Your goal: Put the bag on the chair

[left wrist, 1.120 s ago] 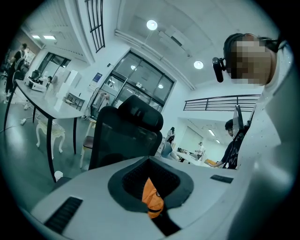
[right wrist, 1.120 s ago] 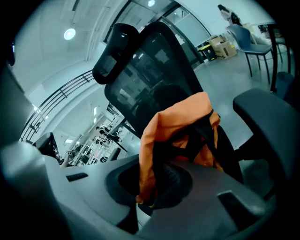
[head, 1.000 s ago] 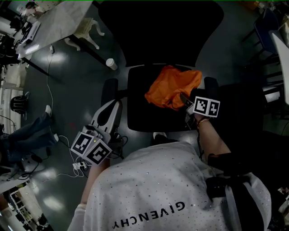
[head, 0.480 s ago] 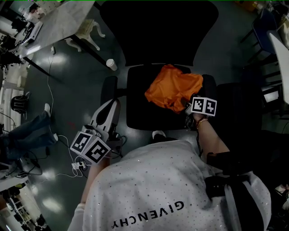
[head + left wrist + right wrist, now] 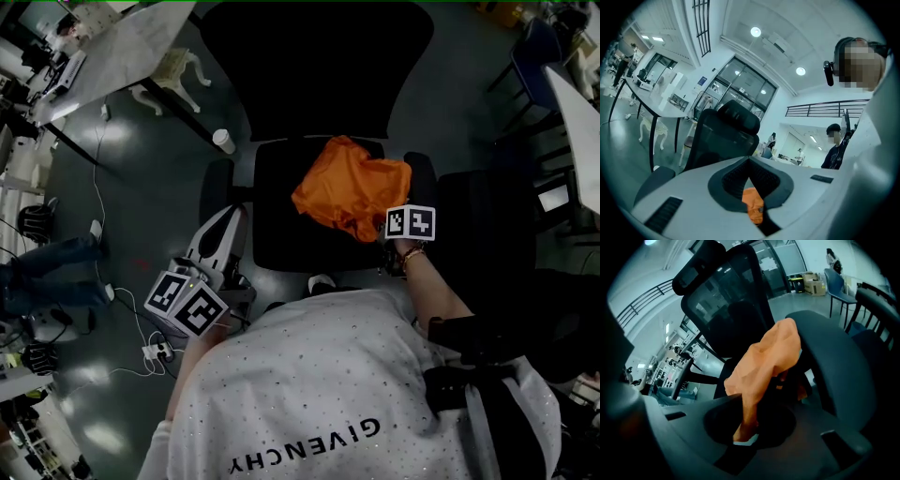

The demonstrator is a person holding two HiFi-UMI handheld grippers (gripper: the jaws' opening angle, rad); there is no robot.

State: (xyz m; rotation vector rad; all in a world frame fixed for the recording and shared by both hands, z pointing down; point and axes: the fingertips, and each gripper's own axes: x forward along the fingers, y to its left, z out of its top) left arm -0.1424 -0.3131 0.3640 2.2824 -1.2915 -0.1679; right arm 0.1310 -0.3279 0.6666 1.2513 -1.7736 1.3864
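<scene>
The orange bag [image 5: 347,192] lies crumpled on the right half of the black office chair's seat [image 5: 281,234], its edge against the right armrest [image 5: 419,173]. My right gripper [image 5: 375,231] sits at the bag's near right corner. In the right gripper view a fold of the bag [image 5: 764,362] runs down between the jaws of the right gripper [image 5: 740,430], which are opening; the rest drapes over the armrest [image 5: 829,352]. My left gripper [image 5: 231,221] is shut and empty, low beside the left armrest; past its tips [image 5: 750,161] a bit of the bag [image 5: 752,204] shows.
The tall chair back [image 5: 314,66] rises behind the seat. A paper cup [image 5: 223,141] stands on the floor left of the chair, by a white table [image 5: 122,47]. Cables [image 5: 141,352] lie on the floor at the left. More chairs [image 5: 530,56] stand at the right.
The right gripper and the bag have shifted a little farther onto the seat, toward the backrest. The left gripper has hardly moved.
</scene>
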